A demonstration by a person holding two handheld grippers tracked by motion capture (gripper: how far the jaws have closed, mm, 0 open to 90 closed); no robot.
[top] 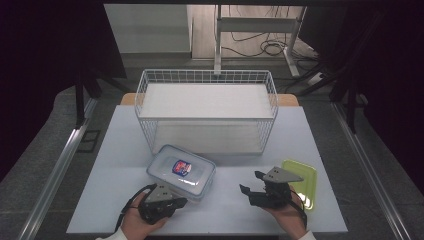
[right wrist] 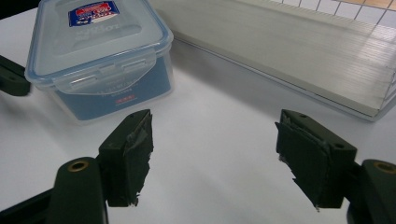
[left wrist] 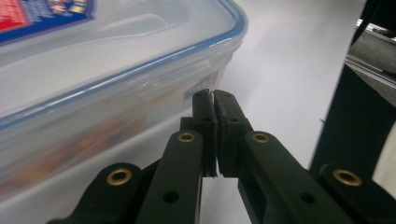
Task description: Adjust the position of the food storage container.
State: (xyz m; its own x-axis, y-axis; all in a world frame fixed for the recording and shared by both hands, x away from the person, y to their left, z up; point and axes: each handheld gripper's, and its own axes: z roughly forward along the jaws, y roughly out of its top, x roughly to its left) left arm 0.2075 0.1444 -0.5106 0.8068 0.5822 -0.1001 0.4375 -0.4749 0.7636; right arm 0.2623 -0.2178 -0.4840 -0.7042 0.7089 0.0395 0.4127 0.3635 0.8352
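Two grippers flank the lidded food container (top: 181, 171): left gripper (left wrist: 214, 100) pressed together, right gripper (right wrist: 215, 154) spread apart.

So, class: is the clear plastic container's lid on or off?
On. The blue-rimmed lid sits flat on the container, with a side latch folded down in the right gripper view.

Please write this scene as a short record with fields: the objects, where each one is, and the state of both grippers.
surface: white table
container: clear plastic box with blue-rimmed lid, lid on, front centre-left of table
rack: white wire shelf, behind the box
lid: green lid, flat on the table at the right
left gripper: fingers shut, empty, close beside the box
right gripper: fingers wide open, empty, pointing toward the box
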